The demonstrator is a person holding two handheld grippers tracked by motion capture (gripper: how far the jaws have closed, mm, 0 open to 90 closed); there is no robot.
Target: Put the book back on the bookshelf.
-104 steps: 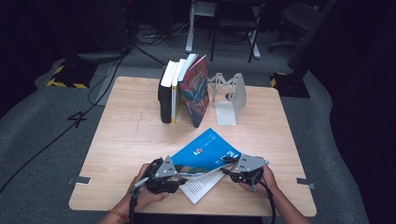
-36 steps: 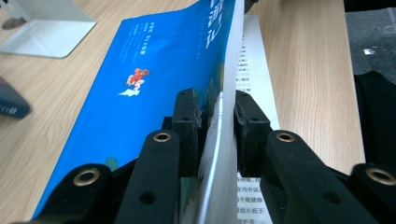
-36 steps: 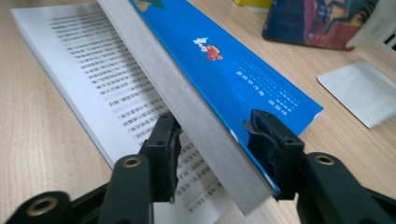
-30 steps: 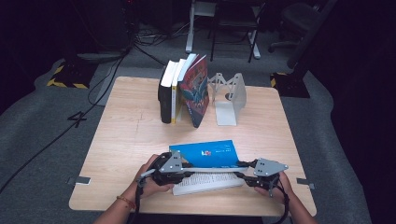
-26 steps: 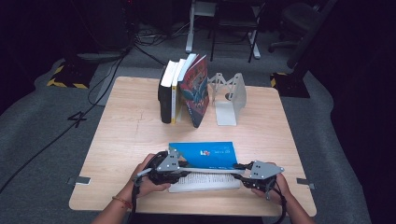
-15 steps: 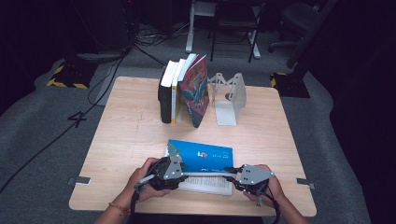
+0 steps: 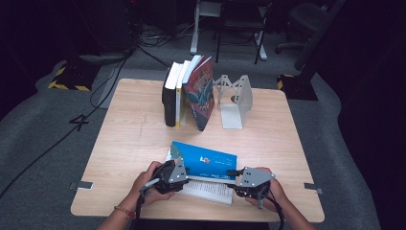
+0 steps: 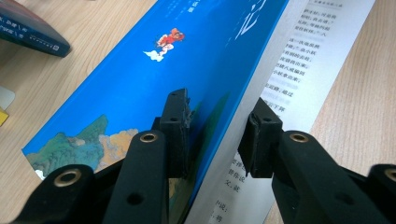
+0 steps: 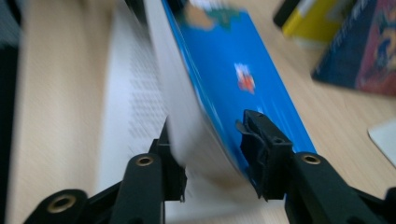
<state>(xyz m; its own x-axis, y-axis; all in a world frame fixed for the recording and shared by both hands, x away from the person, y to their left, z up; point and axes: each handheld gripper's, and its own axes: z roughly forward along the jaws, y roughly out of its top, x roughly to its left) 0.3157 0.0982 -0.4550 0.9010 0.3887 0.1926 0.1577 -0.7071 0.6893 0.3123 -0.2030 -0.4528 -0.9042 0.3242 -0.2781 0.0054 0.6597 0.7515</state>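
2 hand-held black grippers work a blue-covered paperback book (image 7: 206, 161) that lies open near the front edge of the light wooden worktop (image 7: 129, 139), about midway between its 2 front corners. The left gripper (image 7: 178, 173) is at the book's left end and the right gripper (image 7: 234, 178) at its right end, each held in a hand (image 7: 143, 184) coming in over the front edge.

In the left gripper view the blue cover and the block of pages under it stand raised between the fingers (image 8: 175, 126), with 1 printed white page (image 8: 303, 56) lying flat on the worktop beyond the other finger. The fingers stand apart around the block; the jaws have just been closing, and I cannot tell whether both pads press on it.

In the right gripper view the same raised block, blurred, sits between the fingers (image 9: 261, 149), blue cover against 1 finger and white page edges by the other. These jaws have just been opening, and no firm clamp is visible.

Toward the back edge, a row of upright books (image 7: 186, 93) leans beside a white metal bookend (image 7: 234, 100), well apart from the open book.
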